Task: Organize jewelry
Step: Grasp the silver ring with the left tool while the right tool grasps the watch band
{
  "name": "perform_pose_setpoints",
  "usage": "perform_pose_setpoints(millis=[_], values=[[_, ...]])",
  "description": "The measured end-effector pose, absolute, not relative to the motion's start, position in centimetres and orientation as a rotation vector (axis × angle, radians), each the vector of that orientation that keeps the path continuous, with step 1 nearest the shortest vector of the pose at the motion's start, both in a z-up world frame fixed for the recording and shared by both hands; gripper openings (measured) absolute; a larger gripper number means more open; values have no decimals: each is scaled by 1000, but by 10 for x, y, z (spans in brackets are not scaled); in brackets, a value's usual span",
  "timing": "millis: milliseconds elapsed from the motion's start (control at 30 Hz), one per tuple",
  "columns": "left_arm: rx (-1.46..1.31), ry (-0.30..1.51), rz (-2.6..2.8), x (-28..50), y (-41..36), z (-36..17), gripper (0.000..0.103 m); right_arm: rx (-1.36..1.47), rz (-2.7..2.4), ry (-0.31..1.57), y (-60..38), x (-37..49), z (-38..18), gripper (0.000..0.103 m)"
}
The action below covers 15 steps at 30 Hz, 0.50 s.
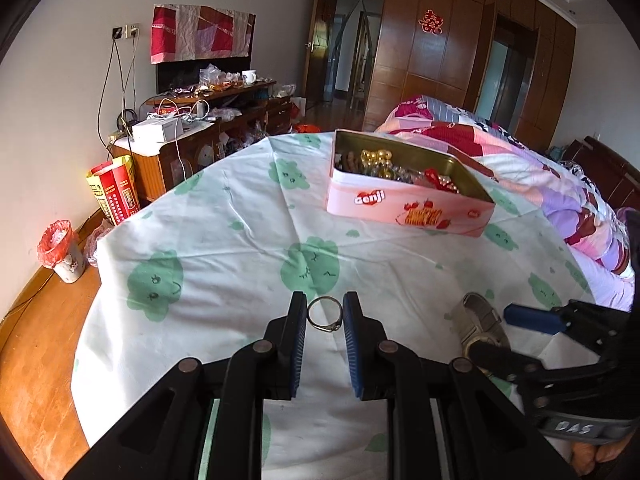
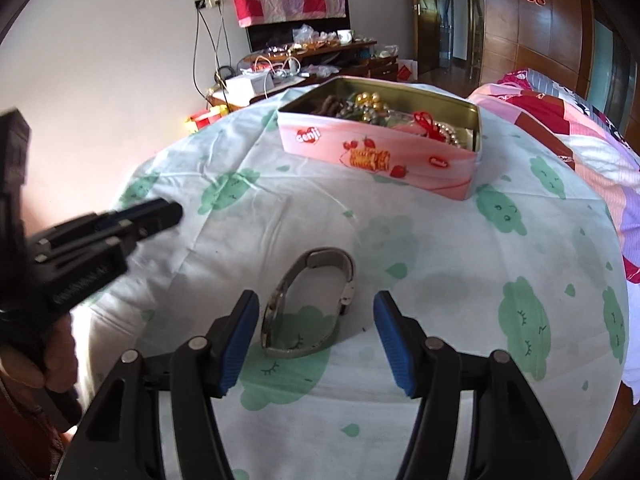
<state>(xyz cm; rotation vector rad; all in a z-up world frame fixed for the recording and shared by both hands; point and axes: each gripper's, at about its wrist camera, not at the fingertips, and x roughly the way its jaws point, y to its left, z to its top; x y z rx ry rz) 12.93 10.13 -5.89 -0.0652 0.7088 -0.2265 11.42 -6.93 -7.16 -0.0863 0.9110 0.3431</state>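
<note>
A thin metal ring (image 1: 316,322) stands upright between the blue pads of my left gripper (image 1: 325,314), which is shut on it just above the sheet. A silver wristwatch (image 2: 276,308) lies on its side on the bed. My right gripper (image 2: 316,300) is open around the wristwatch, one finger on each side, pads clear of it. In the left wrist view the watch (image 1: 482,318) shows at the right with the right gripper (image 1: 504,336) around it. An open pink tin (image 1: 408,206) farther back holds gold beads, dark beads and a red cord.
The bed has a white sheet with green cloud faces (image 1: 312,264). A pink and purple quilt (image 1: 560,200) is bunched along the right. Left of the bed are wooden floor, a cup lined with a red bag (image 1: 62,250), a red and yellow box (image 1: 114,190) and a cluttered cabinet (image 1: 192,128).
</note>
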Motion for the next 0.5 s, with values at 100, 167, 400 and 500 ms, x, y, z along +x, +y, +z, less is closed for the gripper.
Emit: perform_pose_setpoints(millis=[100, 167, 400, 500], values=[[-69, 708, -222, 130, 103, -58, 19, -113, 346, 936, -63, 118, -76, 62], [-70, 713, -220, 131, 102, -58, 17, -131, 351, 958, -60, 119, -81, 45], [-71, 717, -220, 130, 100, -59, 17, -28, 395, 971, -75, 121, -80, 27], [-69, 716, -221, 131, 98, -59, 17, 23, 408, 973, -80, 121, -79, 26]])
